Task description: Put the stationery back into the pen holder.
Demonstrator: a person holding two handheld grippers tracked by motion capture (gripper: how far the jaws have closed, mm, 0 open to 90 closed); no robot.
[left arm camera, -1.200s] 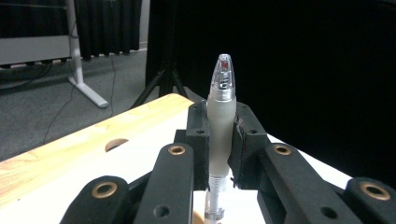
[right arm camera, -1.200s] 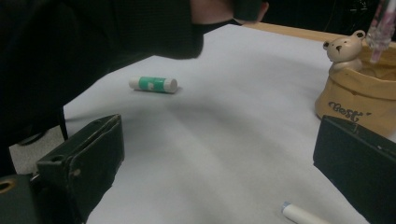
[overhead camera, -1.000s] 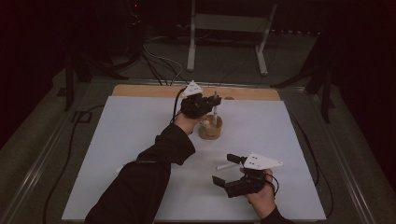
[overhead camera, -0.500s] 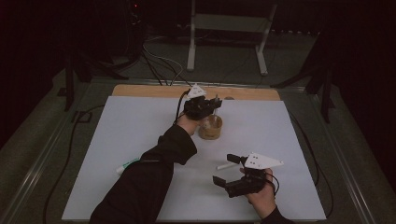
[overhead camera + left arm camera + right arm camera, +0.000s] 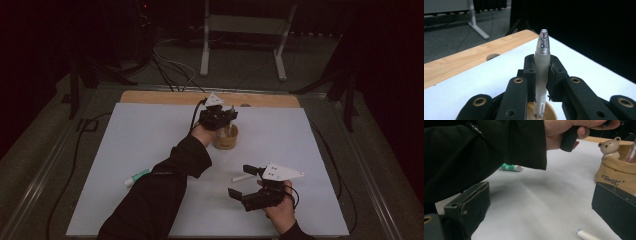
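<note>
My left gripper (image 5: 220, 116) is clamped on a frosted pen (image 5: 542, 75), the pads pressing its barrel from both sides. The pen stands upright, its long axis running straight down, and its lower end is just inside the mouth of the tan pen holder (image 5: 226, 138) directly beneath my fingers. So the move I judge to be coming is simply a matter of down: the pen is already lined up over the opening, and letting it sink or dropping it should seat it.

My right gripper (image 5: 254, 186) sits well apart at the near side of the white table (image 5: 150, 130), jaws spread wide with nothing between them. A small white stick (image 5: 243, 177) lies flat just beyond it, nearer to that hand than to my left (probably chalk or a capped pen, too small to tell). A green-and-white marker (image 5: 510, 167) lies beside my left sleeve (image 5: 165, 185), out of the way. The little bear (image 5: 610, 146) on the holder's rim stands close to the pen's path but not across it.
</note>
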